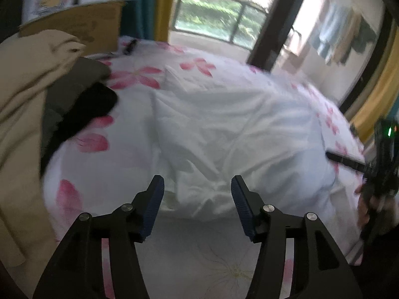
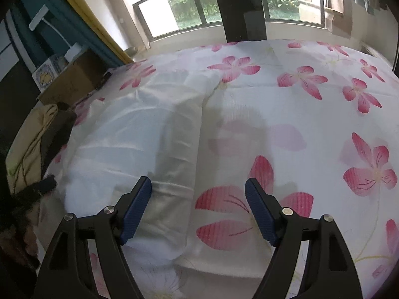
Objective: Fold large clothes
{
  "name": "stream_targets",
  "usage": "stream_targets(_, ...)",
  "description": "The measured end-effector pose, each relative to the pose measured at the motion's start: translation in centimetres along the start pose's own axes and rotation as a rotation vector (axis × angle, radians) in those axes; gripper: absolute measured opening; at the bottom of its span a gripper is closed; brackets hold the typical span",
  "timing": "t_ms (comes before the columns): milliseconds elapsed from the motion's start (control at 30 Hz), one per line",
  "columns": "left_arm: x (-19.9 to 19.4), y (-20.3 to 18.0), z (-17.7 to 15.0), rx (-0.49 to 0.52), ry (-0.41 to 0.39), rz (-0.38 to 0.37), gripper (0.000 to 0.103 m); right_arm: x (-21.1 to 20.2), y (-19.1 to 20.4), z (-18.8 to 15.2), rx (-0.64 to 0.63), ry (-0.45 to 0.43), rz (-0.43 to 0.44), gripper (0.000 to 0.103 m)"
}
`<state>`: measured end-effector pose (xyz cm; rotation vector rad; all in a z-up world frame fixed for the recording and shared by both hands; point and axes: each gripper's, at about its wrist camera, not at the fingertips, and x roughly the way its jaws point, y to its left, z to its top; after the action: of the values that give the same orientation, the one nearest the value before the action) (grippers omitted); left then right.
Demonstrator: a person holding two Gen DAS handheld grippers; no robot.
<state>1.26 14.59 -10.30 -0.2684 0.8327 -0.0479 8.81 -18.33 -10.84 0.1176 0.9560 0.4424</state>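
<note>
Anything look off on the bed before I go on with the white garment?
Nothing is damaged or spilled. The white garment lies on the floral sheet, still rumpled, one long folded band running slightly askew. Beige and dark clothes are heaped at the bed's left edge, unfolded.

The floral white-and-pink bedsheet (image 2: pixel 311 129) lies broad and bare on the right side of the right wrist view, open for a gripper to pass all the way toward the window end. On its left half a rumpled white garment (image 2: pixel 129 129) lies spread, low and soft. Along the bed's left edge a heap blocks the way: a beige folded cloth (image 1: pixel 27 79) with dark grey and black clothes (image 1: pixel 82 104) just beside it, touching the garment's side. Behind the heap stands a brown cardboard box (image 1: pixel 74 25). The 2 grippers are well apart, the garment between them.
</note>
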Motion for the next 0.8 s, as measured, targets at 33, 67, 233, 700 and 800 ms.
stream_targets(33, -0.4, 0.4, 0.3, -0.013, -0.016, 0.006, 0.06, 0.0, 0.0, -0.1, -0.01, 0.007, -0.006, 0.079)
stream_targets(67, -0.6, 0.6, 0.5, -0.02, -0.023, 0.011, 0.061, -0.1, 0.0, -0.2, -0.013, 0.009, -0.009, 0.079)
stream_targets(233, -0.2, 1.6, 1.5, -0.029, -0.016, 0.034, 0.061, -0.7, 0.2, -0.5, -0.025, 0.016, -0.019, 0.08)
stream_targets(700, 4.6, 3.7, 5.5, -0.057, 0.043, 0.109, 0.07, -3.9, -0.5, 3.2, -0.037, -0.112, 0.01, 0.08)
stream_targets(800, 6.1, 3.1, 5.6, -0.038, 0.063, 0.081, 0.074, -2.9, -0.4, 3.6, -0.035, -0.097, 0.037, 0.08)
